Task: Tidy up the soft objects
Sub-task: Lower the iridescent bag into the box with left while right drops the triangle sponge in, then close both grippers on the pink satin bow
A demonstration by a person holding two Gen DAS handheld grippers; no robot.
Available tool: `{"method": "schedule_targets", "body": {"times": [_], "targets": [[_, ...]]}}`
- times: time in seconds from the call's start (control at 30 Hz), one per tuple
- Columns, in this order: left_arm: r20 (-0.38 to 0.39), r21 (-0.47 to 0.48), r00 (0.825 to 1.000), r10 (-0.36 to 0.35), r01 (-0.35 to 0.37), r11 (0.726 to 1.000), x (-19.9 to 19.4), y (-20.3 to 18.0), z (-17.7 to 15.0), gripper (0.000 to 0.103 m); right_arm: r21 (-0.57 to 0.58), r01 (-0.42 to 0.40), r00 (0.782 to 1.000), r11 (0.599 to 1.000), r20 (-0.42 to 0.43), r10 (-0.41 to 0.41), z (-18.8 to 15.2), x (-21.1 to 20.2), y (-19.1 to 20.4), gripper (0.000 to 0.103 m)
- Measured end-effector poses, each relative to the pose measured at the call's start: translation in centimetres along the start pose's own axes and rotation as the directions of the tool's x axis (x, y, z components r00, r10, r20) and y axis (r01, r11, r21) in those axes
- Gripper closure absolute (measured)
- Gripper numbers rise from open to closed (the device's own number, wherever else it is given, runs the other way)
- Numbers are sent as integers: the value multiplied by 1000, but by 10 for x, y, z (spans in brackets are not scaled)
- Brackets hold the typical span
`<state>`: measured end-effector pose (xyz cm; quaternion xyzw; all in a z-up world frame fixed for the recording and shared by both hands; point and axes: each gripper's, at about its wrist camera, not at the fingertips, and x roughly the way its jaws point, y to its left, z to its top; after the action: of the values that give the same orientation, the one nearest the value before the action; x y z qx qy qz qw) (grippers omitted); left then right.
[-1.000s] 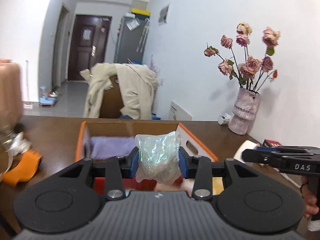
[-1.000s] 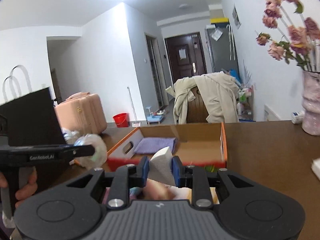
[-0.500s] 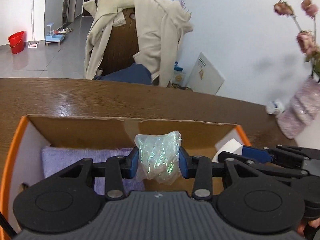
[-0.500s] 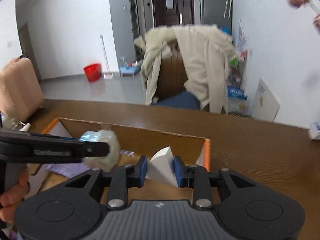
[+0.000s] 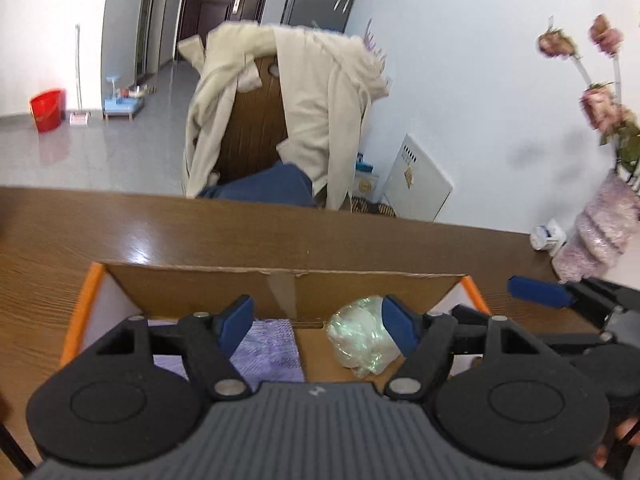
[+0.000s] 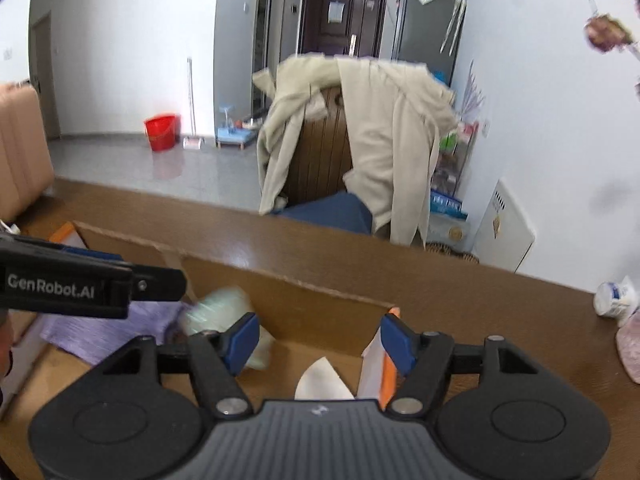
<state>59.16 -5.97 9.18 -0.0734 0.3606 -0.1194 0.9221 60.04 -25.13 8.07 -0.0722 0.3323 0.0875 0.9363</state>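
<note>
Both jaws just opened wide, left gripper [image 5: 316, 322] dropped iridescent bundle [image 5: 362, 340], right gripper [image 6: 318, 338] dropped white wedge [image 6: 322, 382], both in cardboard box [image 5: 280, 282], one purple cloth [image 5: 268, 350], brown table [image 5: 200, 228], one draped chair [image 5: 256, 128]

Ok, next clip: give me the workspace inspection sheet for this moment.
Surface: brown wooden table, glossy.
Job's things: cardboard box; inside it a purple towel, an iridescent bundle and a white wedge.
Clutter: small white container, pink vase.
Grippers: left gripper and right gripper open, jaws just opened, both items released.
Cables: nothing seen.
Surroundings: chair draped with beige coat, red bucket.
</note>
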Motion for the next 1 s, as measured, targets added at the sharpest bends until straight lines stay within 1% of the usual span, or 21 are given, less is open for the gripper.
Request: {"method": "schedule_targets", "body": {"times": [0.07, 0.13, 0.17, 0.23, 0.37, 0.4, 0.43, 0.47, 0.5, 0.57, 0.63, 0.7, 0.77, 0.8, 0.87, 0.9, 0.97, 1.0], "targets": [[33, 30, 999, -5, 4, 1000, -31, -4, -2, 26, -11, -2, 999, 1000, 32, 2, 4, -27, -3, 34], [82, 66, 997, 0, -6, 998, -72, -6, -11, 24, -13, 2, 997, 1000, 73, -1, 5, -61, -8, 27], [102, 77, 995, 5, -13, 997, -88, -7, -16, 23, -15, -1, 996, 1000, 93, 3, 3, -79, -9, 25], [147, 99, 989, 27, -41, 994, -127, -9, -29, 22, -11, 0, 992, 1000, 130, 2, -1, -116, -12, 18], [229, 112, 972, 53, -80, 991, -197, -7, -65, 15, -4, -24, 982, 1000, 186, 24, -23, -183, -16, 16], [251, 111, 966, 63, -93, 990, -215, -5, -79, 15, -6, -33, 980, 999, 197, 33, -33, -198, -15, 15], [270, 108, 960, 71, -103, 989, -231, -3, -93, 12, -8, -36, 977, 999, 210, 37, -41, -211, -12, 15], [281, 111, 957, 77, -112, 987, -245, -2, -107, 10, -14, -38, 974, 999, 223, 40, -53, -224, -10, 15], [290, 113, 953, 88, -126, 986, -256, -1, -119, 9, -22, -40, 971, 999, 237, 44, -66, -238, -6, 15], [306, 120, 945, 116, -159, 980, -276, 1, -149, 8, -36, -49, 960, 998, 273, 57, -94, -263, 2, 11], [315, 145, 938, 146, -200, 969, -295, -2, -183, 8, -36, -56, 938, 998, 340, 65, -126, -288, 10, 7], [336, 158, 929, 153, -216, 964, -313, -6, -213, 5, -22, -24, 916, 999, 400, 31, -159, -310, 20, 7], [359, 133, 918, 166, -226, 965, -329, -7, -240, 4, -42, 6, 898, 999, 439, 13, -188, -328, 32, 6], [372, 120, 913, 166, -225, 967, -337, -9, -254, 3, -48, 13, 890, 999, 456, 10, -202, -336, 39, 4], [395, 98, 903, 169, -224, 970, -351, -15, -281, 0, -66, 2, 876, 998, 481, 30, -231, -352, 50, 2], [405, 89, 896, 180, -235, 968, -355, -18, -293, 0, -57, -11, 870, 998, 492, 38, -243, -356, 54, 1], [419, 80, 885, 204, -259, 962, -359, -25, -314, 0, -42, -33, 867, 999, 496, 50, -267, -363, 63, 1], [417, 74, 884, 212, -265, 961, -360, -26, -322, 0, -31, -38, 867, 999, 496, 48, -277, -364, 67, 1]]}}
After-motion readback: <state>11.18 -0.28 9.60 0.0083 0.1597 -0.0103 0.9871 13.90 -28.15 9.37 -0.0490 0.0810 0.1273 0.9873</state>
